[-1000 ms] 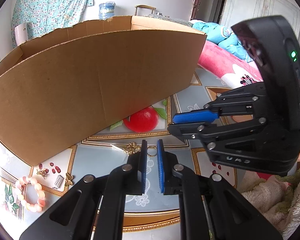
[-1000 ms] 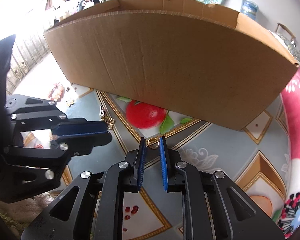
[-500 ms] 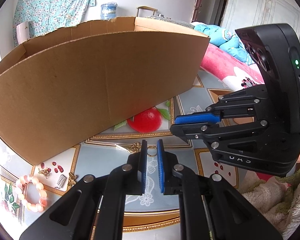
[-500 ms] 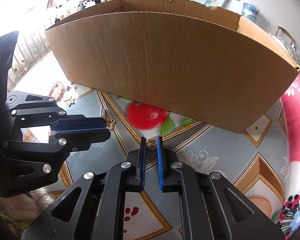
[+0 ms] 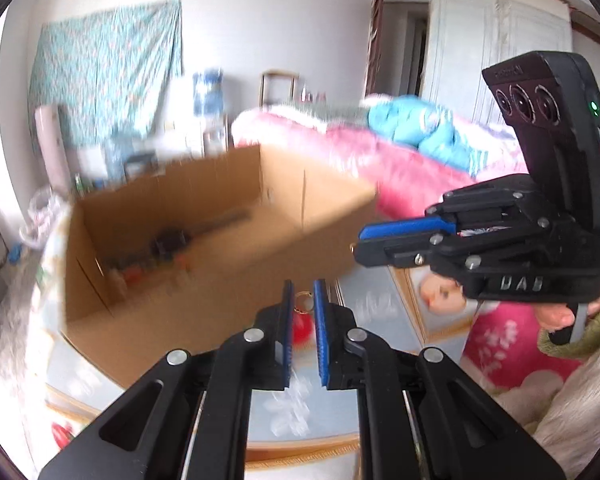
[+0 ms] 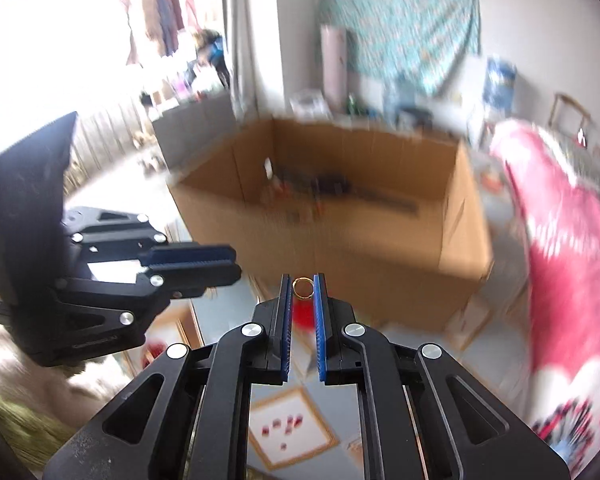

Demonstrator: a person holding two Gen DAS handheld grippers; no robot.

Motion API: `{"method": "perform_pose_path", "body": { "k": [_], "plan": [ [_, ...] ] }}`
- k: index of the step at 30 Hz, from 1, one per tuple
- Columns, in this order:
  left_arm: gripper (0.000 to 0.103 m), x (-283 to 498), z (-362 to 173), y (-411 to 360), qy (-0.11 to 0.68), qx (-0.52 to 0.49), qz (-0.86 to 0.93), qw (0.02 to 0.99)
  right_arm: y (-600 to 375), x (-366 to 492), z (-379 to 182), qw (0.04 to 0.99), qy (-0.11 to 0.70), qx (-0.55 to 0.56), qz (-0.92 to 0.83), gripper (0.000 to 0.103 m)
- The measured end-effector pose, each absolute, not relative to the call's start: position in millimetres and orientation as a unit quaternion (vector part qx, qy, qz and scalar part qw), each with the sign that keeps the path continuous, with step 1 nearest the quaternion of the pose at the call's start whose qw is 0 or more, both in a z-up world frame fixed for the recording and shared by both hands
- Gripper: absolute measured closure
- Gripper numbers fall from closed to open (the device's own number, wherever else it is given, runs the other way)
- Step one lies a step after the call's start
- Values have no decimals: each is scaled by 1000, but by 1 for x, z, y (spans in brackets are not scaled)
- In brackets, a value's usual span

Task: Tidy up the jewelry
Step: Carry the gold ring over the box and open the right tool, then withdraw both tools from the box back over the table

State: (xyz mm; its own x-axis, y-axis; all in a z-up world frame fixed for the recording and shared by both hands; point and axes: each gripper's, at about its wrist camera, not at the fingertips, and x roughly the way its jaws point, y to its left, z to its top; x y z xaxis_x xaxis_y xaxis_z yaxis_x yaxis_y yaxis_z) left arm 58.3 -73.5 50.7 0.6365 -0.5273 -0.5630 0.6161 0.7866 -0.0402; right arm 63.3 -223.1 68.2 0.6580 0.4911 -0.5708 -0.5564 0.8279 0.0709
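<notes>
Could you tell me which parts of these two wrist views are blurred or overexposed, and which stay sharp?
Left wrist: the box and bedding are motion-smeared, while the left gripper and its ring stay fairly sharp. Right wrist: the window area at upper left is blown out, the box is smeared, and the right gripper is crisp.

The cardboard box (image 6: pixel 340 216) sits on the patterned cloth (image 6: pixel 288 432); a ring (image 6: pixel 302 288) hangs before it, the bed (image 6: pixel 560 248) lies right (contents blurred).

Motion blur smeared the cardboard box (image 5: pixel 204 240), leaving the dark and reddish items (image 6: pixel 320 192) on its floor too indistinct to identify.
</notes>
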Motion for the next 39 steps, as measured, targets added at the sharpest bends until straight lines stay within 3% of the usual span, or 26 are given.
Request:
{"method": "perform_pose_path", "body": {
  "k": [3, 6, 12, 18, 23, 27, 32, 39],
  "plan": [
    [94, 75, 80, -69, 256, 90, -311, 911, -224, 81, 99, 909, 265, -57, 316, 95],
    [94, 114, 91, -70, 284, 100, -314, 900, -214, 125, 110, 894, 283, -65, 342, 95],
    [94, 216, 61, -84, 466, 83, -307, 826, -190, 223, 92, 833, 425, -58, 351, 95],
    [94, 267, 22, -88, 568, 38, -284, 772, -177, 265, 49, 789, 505, -52, 346, 94],
    [93, 279, 15, -93, 581, 33, -270, 767, -182, 275, 44, 792, 509, -52, 333, 90],
    [83, 283, 14, -91, 584, 26, -270, 765, -192, 276, 48, 801, 498, -40, 329, 88],
    [83, 286, 22, -85, 570, 19, -269, 776, -204, 270, 60, 819, 474, -32, 323, 88],
    [83, 265, 56, -64, 519, 9, -267, 812, -221, 246, 93, 846, 424, -16, 323, 78]
  ]
}}
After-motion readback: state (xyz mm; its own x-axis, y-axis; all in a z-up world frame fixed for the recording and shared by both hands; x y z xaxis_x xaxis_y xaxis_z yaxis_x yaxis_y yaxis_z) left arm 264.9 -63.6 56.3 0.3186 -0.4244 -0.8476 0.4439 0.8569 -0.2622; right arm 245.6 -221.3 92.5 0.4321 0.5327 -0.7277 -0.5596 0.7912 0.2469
